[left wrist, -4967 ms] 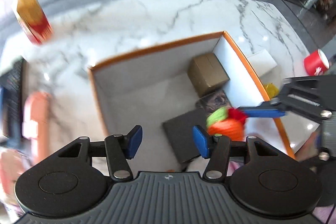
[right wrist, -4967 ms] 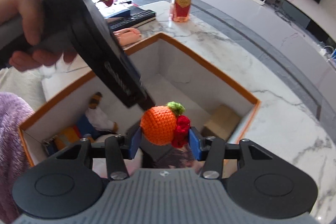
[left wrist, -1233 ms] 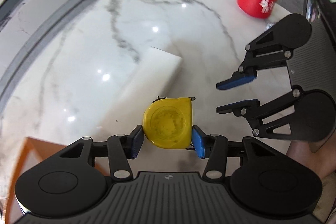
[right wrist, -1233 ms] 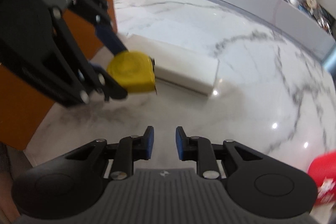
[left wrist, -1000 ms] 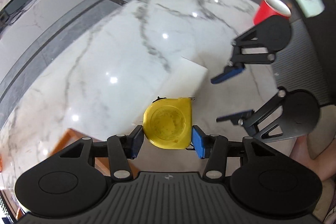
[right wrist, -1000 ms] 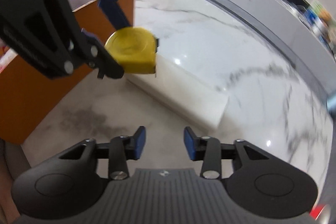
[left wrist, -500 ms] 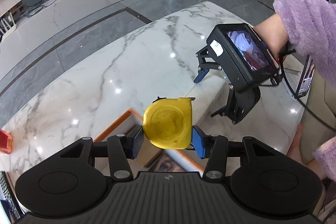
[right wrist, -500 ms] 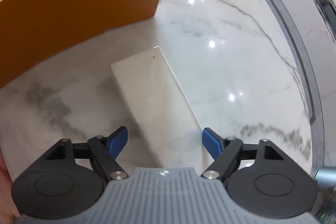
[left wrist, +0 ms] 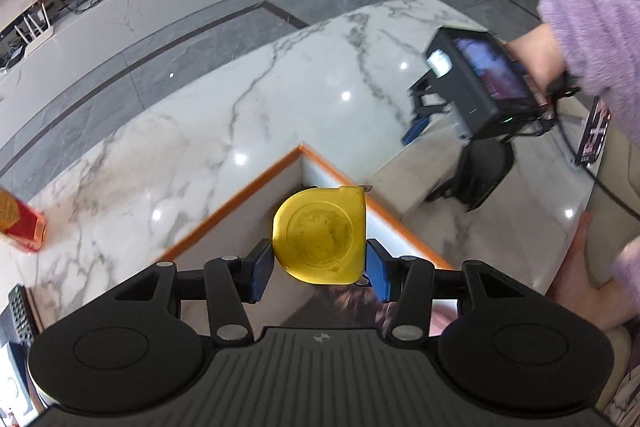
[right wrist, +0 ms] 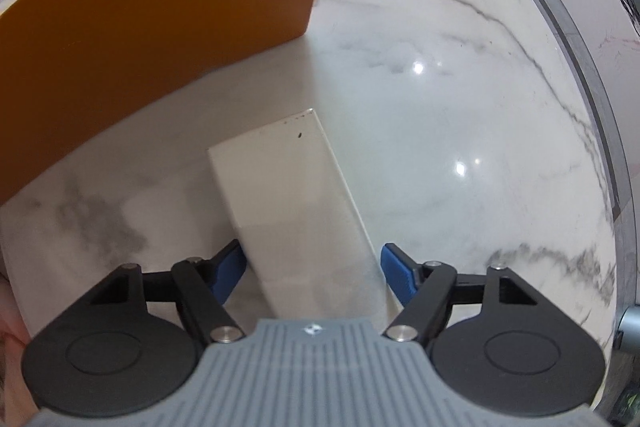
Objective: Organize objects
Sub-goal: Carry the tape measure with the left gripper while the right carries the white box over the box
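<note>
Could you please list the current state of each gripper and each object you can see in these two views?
left gripper: shut on the tape measure.
tape measure: held in the air over a corner of the orange box.
right gripper: open, fingers either side of the white box.
white box: lying flat on the marble table, outside the orange box.
orange box: open-topped, with toys inside.

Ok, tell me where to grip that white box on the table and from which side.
Across its two long edges, from above. The white box lies flat on the marble table, too thin for an end grip; the right gripper already straddles its near end, jaws open wider than the box.
</note>
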`<state>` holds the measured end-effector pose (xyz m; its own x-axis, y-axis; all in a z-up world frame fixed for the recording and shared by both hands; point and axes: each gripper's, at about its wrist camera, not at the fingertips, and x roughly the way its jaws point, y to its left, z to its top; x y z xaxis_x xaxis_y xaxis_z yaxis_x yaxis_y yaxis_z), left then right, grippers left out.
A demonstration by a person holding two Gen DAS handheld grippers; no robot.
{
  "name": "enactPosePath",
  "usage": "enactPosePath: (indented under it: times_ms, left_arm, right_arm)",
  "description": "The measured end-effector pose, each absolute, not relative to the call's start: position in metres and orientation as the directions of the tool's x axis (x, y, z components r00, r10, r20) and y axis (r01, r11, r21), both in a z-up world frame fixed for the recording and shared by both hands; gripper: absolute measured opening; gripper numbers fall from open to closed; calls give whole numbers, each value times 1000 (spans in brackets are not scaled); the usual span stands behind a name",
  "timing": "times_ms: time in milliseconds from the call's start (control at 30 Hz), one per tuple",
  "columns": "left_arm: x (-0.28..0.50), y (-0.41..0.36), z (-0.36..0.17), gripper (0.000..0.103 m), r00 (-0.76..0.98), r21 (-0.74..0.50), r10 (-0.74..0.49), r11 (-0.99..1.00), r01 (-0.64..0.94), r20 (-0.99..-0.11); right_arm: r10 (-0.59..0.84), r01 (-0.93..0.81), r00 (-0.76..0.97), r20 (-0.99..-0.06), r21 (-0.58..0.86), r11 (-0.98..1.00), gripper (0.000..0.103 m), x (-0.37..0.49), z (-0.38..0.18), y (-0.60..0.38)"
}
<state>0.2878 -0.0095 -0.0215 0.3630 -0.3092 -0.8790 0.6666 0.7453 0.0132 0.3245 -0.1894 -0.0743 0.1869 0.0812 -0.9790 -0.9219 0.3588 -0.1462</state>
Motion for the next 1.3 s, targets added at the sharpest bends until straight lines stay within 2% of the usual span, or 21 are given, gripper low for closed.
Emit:
enactPosePath:
  times_ms: [133,400,600,767,900,1300]
  left_arm:
    - [279,5,-31,57,354,42,-258,753,657,-899]
    - [256,43,-46,57,350,84,-178,782,618,-920]
    - [242,55,-51,57,352,105,-166,765,636,-921]
    - [235,65,-54,57,370,101,-194,757,645,-909]
    - [230,73,-54,57,377,92,-220,749,656,-900]
    - [227,80,-64,57,350,43,-292,711,702,-890]
  right_arm:
    - [69,-911,241,-968,-201,359,68,300,-71,-195]
    - [130,-886,314,-941,-241,396,65,266,-19,-206]
    - [252,-885,388,-886,-282,370,65,249,57,-185]
    - [397,-907,381,-835,-255,335,65,249,106,-119]
    - [427,-914,392,-815,-293,280,64,257,99,-71]
    - [435,-949,313,-844,-258,182,63,283,33,21]
